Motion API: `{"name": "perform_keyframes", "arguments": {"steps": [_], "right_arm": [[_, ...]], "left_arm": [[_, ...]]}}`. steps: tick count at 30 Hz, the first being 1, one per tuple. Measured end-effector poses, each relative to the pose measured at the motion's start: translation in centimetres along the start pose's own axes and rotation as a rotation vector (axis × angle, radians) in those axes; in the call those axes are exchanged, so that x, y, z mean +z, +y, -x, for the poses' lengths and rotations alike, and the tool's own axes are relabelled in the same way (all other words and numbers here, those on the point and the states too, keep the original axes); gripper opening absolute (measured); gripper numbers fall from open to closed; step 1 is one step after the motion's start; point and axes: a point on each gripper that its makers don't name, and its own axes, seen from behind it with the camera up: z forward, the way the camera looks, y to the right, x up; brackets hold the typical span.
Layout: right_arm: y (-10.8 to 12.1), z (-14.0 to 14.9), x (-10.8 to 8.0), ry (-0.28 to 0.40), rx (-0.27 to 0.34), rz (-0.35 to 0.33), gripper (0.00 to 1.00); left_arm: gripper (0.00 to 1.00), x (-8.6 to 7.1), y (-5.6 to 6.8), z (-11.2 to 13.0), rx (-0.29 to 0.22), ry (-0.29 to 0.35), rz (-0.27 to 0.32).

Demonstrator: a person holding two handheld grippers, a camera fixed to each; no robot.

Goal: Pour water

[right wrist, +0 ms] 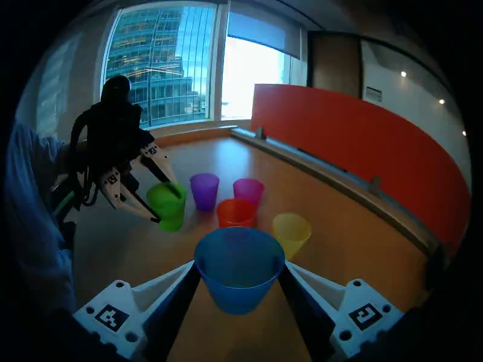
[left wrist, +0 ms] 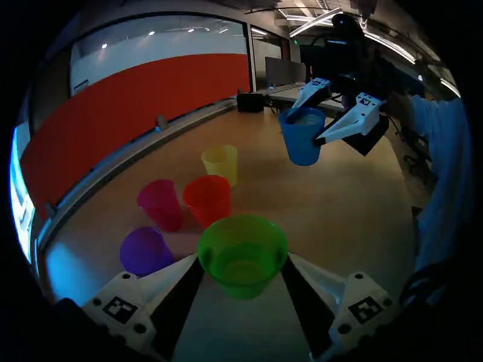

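as they face each other, left gripper [left wrist: 242,258] clamps green cup [left wrist: 243,276], right gripper [right wrist: 239,265] clamps blue cup [right wrist: 239,286]

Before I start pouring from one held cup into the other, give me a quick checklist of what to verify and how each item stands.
1. Left gripper on the translucent green plastic cup: both fingers press its sides, ok.
2. Right gripper on the blue plastic cup: both fingers press its sides, ok.
3. Both held cups upright: ok.
4. Water level in either held cup: cannot tell.
5. Held cups close enough to pour: not ok, they are well apart.
6. Yellow plastic cup, red plastic cup, pink plastic cup and purple plastic cup upright on the wooden table: ok.
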Motion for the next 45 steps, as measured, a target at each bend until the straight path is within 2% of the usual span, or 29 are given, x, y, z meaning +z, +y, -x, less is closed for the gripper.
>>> {"name": "perform_keyframes", "arguments": {"steps": [9, 20, 37, 41, 45], "right_arm": [[-0.2, 0.9, 0.9, -0.024, -0.007, -0.009, 0.90], [-0.2, 1.5, 1.3, -0.036, -0.010, -0.013, 0.91], [-0.5, 1.4, 1.7, -0.035, -0.015, -0.015, 0.91], [-0.7, 1.6, 1.8, -0.039, -0.017, -0.016, 0.91], [-0.8, 2.2, 2.0, -0.050, -0.018, -0.014, 0.91]], "left_arm": [[0.85, 1.7, -0.6, 1.1, -0.002, -0.037, 0.011], [0.85, 3.3, -0.4, 2.1, -0.008, -0.050, 0.032], [0.86, 3.0, -0.6, 2.9, -0.028, -0.058, 0.020], [0.96, 2.9, -0.8, 3.0, -0.029, -0.064, 0.014], [0.96, 2.5, -0.9, 3.5, -0.035, -0.081, 0.008]]}}
